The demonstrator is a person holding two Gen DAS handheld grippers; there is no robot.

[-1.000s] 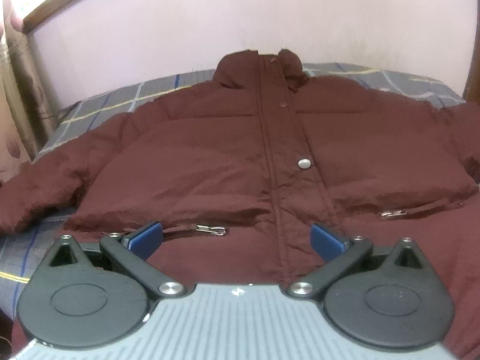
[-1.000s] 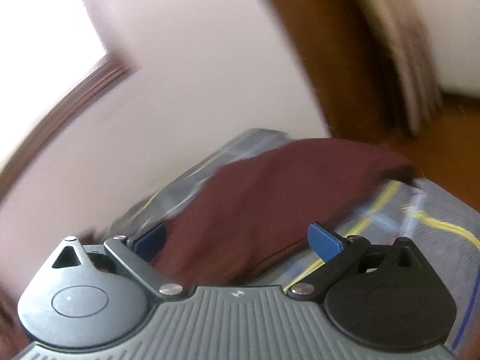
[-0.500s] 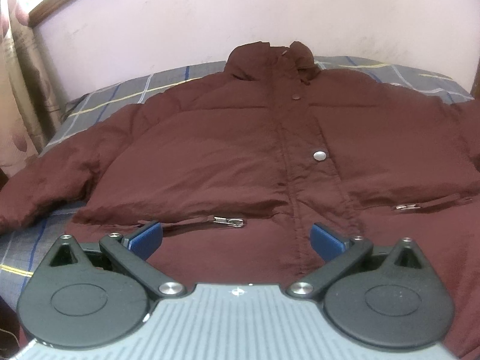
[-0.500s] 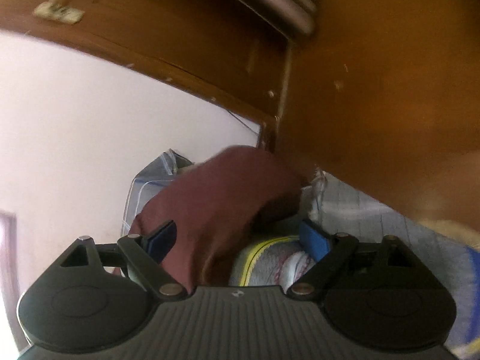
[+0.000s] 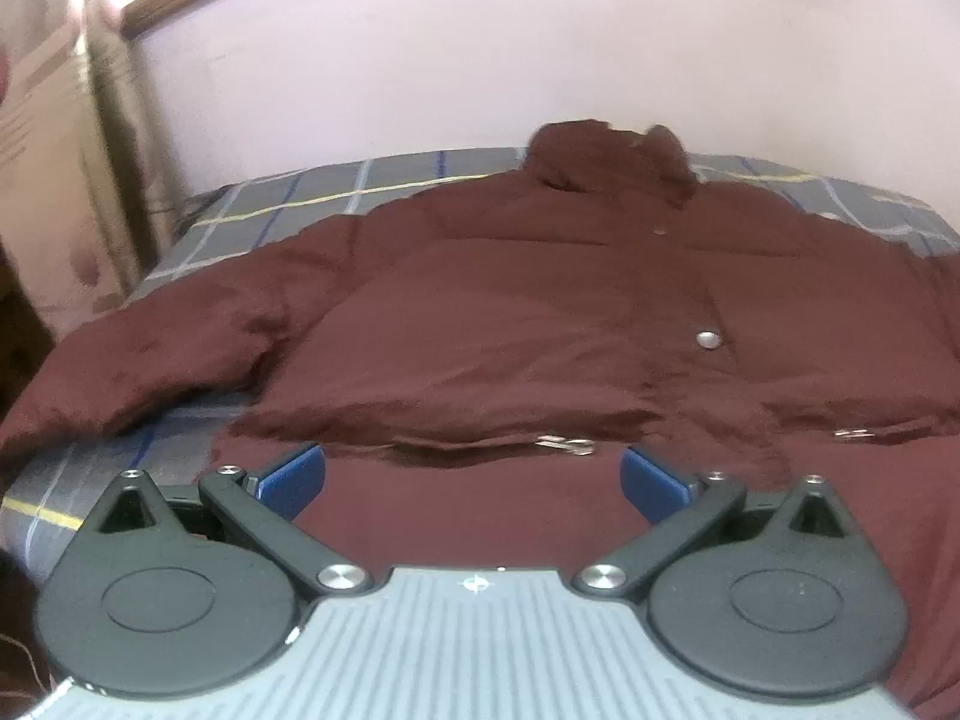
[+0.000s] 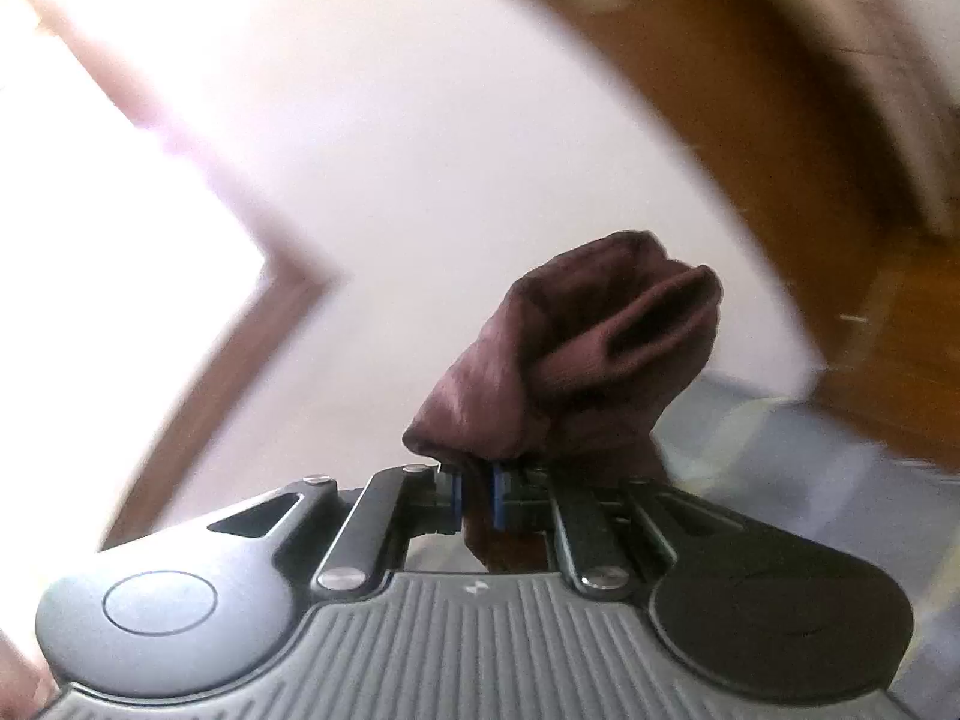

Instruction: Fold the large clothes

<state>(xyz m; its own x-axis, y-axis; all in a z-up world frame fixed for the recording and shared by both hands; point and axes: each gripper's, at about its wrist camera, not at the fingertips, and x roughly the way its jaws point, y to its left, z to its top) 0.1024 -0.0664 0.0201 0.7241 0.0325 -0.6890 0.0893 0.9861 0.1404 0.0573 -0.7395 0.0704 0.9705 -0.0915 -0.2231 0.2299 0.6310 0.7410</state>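
Observation:
A dark maroon puffer jacket [image 5: 540, 324] lies front-up and spread out on the bed, collar toward the far wall, its left sleeve [image 5: 156, 366] stretched toward the bed's left edge. My left gripper [image 5: 471, 474] is open and empty, hovering just above the jacket's lower hem. My right gripper [image 6: 477, 495] is shut on the cuff end of the jacket's other sleeve [image 6: 576, 354], which bunches up in front of its fingers, lifted off the bed. The right wrist view is blurred.
The bed has a grey plaid sheet [image 5: 288, 216] with yellow and blue lines. A pale pink wall [image 5: 480, 60] stands behind it, a curtain [image 5: 72, 168] at the left. In the right wrist view a wooden door or wardrobe [image 6: 810, 150] is at the right.
My right gripper has closed on the sleeve cuff and lifted it; half a second ago it was open around it. My left gripper has drifted left over the hem, still open.

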